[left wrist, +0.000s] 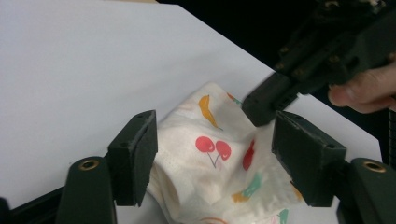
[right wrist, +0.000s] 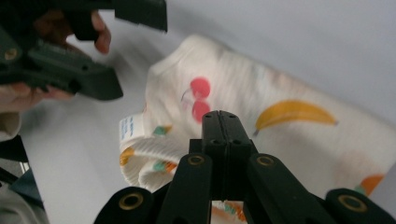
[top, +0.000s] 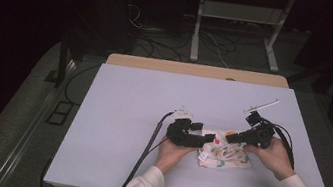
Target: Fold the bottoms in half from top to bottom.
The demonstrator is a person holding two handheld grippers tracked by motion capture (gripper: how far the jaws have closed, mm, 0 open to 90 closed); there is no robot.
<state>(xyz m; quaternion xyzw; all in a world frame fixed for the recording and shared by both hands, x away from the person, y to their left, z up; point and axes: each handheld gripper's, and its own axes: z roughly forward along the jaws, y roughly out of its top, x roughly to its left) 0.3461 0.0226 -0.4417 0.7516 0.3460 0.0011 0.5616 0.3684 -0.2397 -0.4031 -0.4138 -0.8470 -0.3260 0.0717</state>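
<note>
The person is folding a small fruit-print cloth (top: pixel 224 152) on the bench (top: pixel 120 116). The right gripper (right wrist: pixel 219 122) is pinching shut on the cloth's edge, it seems, fabric bunching under its closed jaws. The left gripper (left wrist: pixel 212 156) is standing partly open, the cloth lying between its jaws without being pressed. Next, the left gripper probably needs a fresh hold on a nearby edge.
</note>
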